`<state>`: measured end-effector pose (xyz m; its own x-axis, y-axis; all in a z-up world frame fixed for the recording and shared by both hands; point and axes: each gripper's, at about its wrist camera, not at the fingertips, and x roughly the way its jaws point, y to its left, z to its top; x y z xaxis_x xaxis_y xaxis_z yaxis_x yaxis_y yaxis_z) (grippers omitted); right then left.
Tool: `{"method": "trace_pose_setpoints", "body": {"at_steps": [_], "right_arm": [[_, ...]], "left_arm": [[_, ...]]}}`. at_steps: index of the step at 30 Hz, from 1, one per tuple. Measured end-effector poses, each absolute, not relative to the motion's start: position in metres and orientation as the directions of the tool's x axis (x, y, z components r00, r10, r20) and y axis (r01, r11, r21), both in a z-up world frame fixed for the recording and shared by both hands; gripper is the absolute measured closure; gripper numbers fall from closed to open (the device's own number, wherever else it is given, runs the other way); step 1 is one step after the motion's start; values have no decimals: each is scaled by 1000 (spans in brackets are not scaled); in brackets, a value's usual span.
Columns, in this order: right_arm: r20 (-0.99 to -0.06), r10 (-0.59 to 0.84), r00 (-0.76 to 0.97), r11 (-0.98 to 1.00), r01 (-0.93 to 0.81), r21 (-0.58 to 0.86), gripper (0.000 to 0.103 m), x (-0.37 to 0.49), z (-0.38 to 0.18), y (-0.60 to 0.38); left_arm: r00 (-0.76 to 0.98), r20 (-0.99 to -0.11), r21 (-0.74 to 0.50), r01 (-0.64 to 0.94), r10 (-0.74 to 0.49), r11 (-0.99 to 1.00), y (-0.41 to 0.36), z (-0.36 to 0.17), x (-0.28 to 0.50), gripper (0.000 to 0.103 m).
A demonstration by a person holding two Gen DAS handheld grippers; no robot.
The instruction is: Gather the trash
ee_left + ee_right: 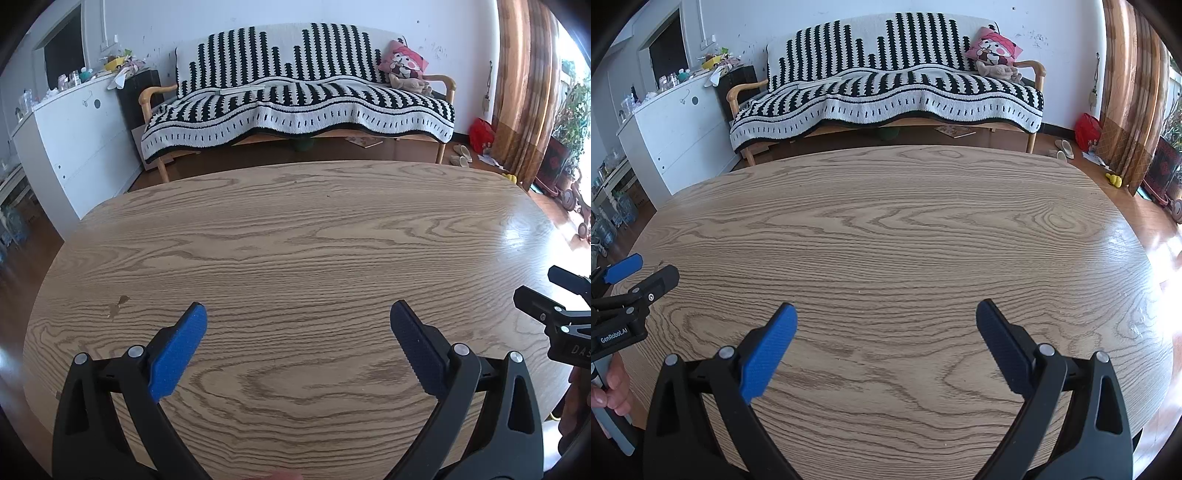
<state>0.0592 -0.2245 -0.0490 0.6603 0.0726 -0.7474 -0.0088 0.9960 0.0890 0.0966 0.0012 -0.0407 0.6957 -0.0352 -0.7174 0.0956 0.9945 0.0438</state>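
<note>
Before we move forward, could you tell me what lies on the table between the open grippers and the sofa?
Only bare wood: from the left gripper and right gripper to the table's far edge, both wrist views show no objects; beyond is floor, then the sofa.

Black tongs (298, 314), blue ribbed pads (177, 354), silver rivets, white "GenRobot.AI" lettering.

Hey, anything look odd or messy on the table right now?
Only a small brown stain on the wooden table, ahead of the open left gripper. No trash shows on it; the right gripper is open too.
</note>
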Motion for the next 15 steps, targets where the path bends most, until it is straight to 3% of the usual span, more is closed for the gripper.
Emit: {"method": "trace_pose_setpoints", "body": {"at_steps": [15], "right_arm": [[-747, 74, 660, 996, -11, 89, 9, 58, -49, -226]], "left_arm": [[693, -719, 41, 103, -42, 994, -1, -37, 96, 7]]}}
